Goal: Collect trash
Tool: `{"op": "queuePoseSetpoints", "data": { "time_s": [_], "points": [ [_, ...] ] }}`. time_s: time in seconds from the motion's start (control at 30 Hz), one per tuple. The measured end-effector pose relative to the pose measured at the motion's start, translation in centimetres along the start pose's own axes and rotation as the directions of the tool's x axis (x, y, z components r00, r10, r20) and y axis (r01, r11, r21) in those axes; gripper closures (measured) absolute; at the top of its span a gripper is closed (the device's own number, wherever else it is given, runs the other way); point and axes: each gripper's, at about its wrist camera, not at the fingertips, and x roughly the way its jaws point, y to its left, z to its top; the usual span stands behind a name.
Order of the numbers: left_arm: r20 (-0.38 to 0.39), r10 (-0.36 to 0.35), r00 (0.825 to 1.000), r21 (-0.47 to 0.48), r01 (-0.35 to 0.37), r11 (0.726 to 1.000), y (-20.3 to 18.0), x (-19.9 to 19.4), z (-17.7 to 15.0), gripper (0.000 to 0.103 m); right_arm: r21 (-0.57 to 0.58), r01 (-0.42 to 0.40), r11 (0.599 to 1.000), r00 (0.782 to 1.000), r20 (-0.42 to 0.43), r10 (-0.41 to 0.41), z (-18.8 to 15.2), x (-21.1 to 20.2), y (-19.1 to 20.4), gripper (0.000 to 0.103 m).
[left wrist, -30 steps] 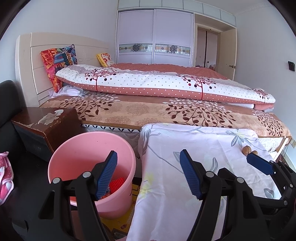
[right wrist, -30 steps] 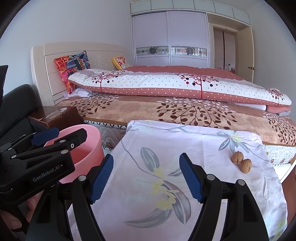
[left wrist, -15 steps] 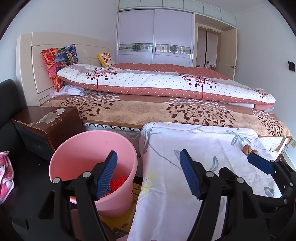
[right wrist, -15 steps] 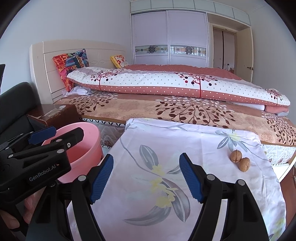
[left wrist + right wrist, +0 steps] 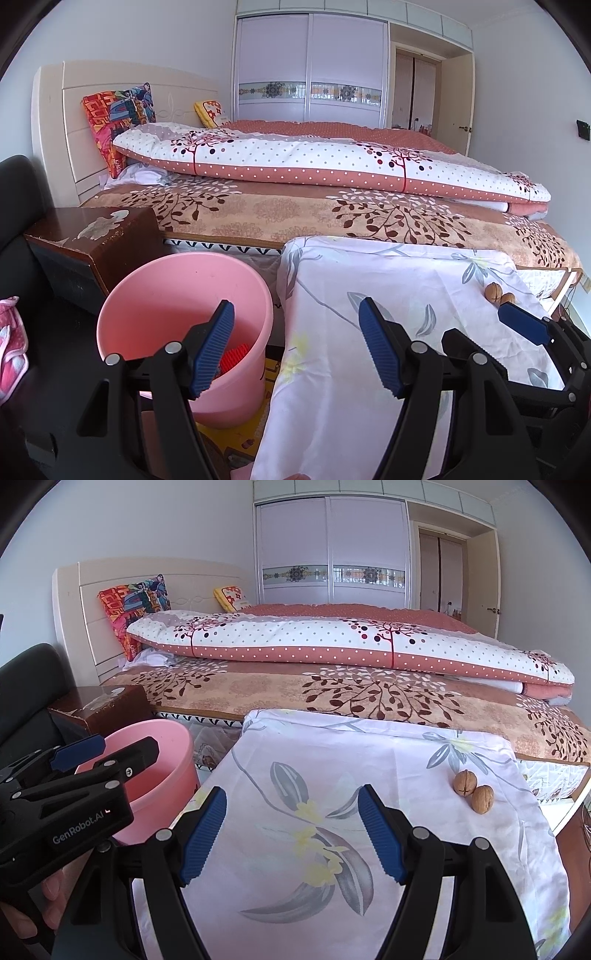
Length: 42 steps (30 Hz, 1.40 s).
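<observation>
I am holding right tongs (image 5: 291, 830) and left tongs (image 5: 295, 347) wide, both empty. Two walnuts (image 5: 472, 791) sitting on counter, ahead-right of right tongs. Pink bin (image 5: 155, 295) under left tongs, red bit inside. Walnuts left to collect.

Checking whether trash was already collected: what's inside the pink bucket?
Inside the pink bucket, one red ridged item shows. The left gripper's finger and the bucket's near wall hide the rest of the bottom.
</observation>
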Motion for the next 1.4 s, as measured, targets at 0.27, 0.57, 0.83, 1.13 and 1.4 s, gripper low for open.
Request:
{"op": "queuePoseSetpoints", "data": {
  "time_s": [0.27, 0.57, 0.83, 1.13, 1.4],
  "points": [
    [0.0, 0.013, 1.0, 0.009, -0.013, 1.0, -0.29, 0.12, -0.26, 0.033, 0.001, -0.004, 1.0, 1.0, -0.009, 0.004, -0.25, 0.08, -0.13, 0.031],
    [-0.002, 0.017, 1.0, 0.016, -0.017, 1.0, -0.54, 0.29, -0.42, 0.033, 0.002, -0.005, 1.0, 1.0, -0.019, 0.005, -0.39, 0.44, -0.25, 0.03],
    [-0.001, 0.024, 1.0, 0.013, -0.024, 1.0, -0.28, 0.33, -0.45, 0.033, -0.007, -0.001, 1.0, 1.0, -0.022, 0.001, -0.39, 0.53, -0.03, 0.031],
    [0.002, 0.039, 0.999, 0.011, -0.039, 0.999, 0.0, 0.24, -0.54, 0.033, -0.003, 0.018, 1.0, 1.0, -0.024, -0.018, -0.34, 0.41, -0.15, 0.031],
    [0.023, 0.069, 0.997, 0.016, -0.069, 0.997, 0.1, -0.11, -0.51, 0.033, 0.009, 0.042, 0.999, 0.999, -0.001, -0.042, -0.13, -0.11, -0.46, 0.031]
  ]
}}
